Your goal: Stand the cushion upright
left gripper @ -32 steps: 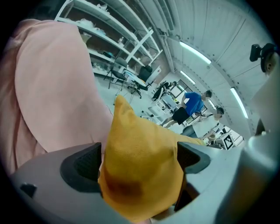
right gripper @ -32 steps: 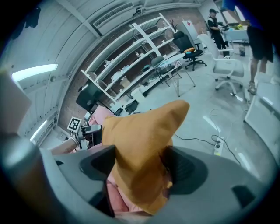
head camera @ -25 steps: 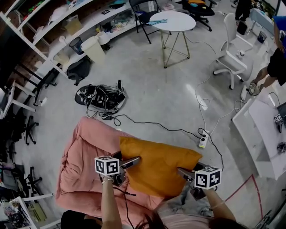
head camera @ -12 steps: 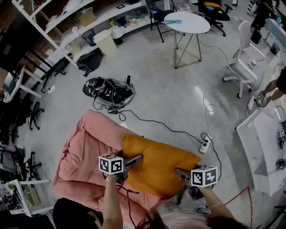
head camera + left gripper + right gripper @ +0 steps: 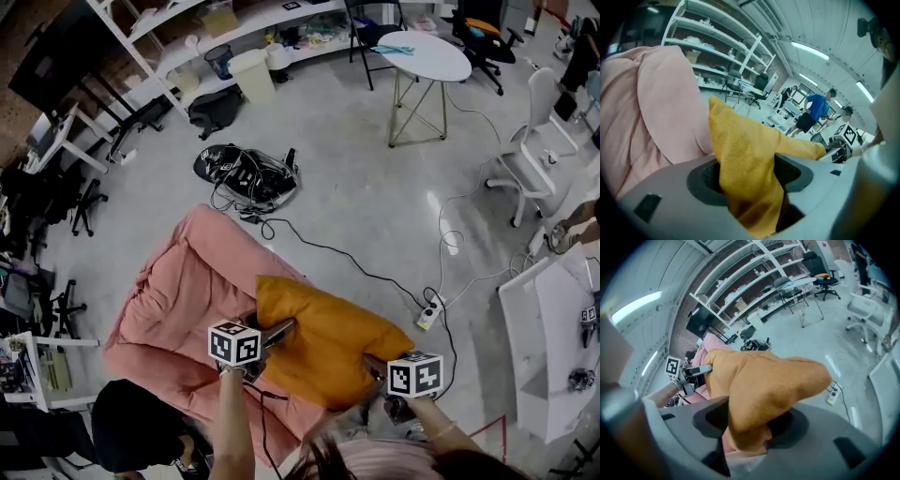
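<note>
**Item: cushion (image 5: 328,337), orange.** We list it as stretched between the two pairs of jaws, its far edge raised off a pink padded mat (image 5: 173,309).

**Left gripper (image 5: 279,331).** The jaws have just been closing and now pinch the cushion's near left edge. A fold of orange fabric fills the gap between them (pink padding rises just beyond, to their left).

**Right gripper (image 5: 371,360).** The jaws have likewise just been closing and are clamped on the cushion's near right corner. We note the fabric bulging forward past their tips.
</note>
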`<state>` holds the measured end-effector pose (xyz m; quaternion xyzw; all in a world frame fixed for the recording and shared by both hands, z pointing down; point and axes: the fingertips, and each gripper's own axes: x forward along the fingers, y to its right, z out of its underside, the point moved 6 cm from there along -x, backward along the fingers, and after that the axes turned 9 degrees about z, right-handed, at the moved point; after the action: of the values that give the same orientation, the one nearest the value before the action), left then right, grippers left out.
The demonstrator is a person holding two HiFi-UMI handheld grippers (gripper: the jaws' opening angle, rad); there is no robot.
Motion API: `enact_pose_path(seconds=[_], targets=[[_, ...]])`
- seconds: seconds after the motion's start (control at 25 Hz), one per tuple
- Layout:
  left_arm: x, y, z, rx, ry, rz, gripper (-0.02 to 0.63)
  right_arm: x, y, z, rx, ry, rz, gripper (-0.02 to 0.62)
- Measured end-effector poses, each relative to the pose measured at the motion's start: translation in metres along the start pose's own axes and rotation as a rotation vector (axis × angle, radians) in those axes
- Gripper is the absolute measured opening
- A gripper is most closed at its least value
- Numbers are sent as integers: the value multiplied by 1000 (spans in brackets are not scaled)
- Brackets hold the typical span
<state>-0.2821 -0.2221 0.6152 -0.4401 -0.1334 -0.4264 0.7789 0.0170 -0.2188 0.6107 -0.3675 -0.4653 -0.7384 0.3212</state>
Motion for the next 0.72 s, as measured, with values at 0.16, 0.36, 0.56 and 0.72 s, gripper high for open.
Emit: enact_pose_path(seconds=[0.16,0.36,0.56,0.72], targets=[[-7,12,10,8,43,-46,284,-1,1,4,-40,-27,-22,211],[-19,27,17,-2,71,-90,281,-5,1,6,-88,-62,-50,204],[-39,43,27,-8,100,-135,273,-10,-6,10,-148,-81,-78,192],[-53,56,40,-23,138,-182,268,-10,-7,13,-203,-102,-108,186]])
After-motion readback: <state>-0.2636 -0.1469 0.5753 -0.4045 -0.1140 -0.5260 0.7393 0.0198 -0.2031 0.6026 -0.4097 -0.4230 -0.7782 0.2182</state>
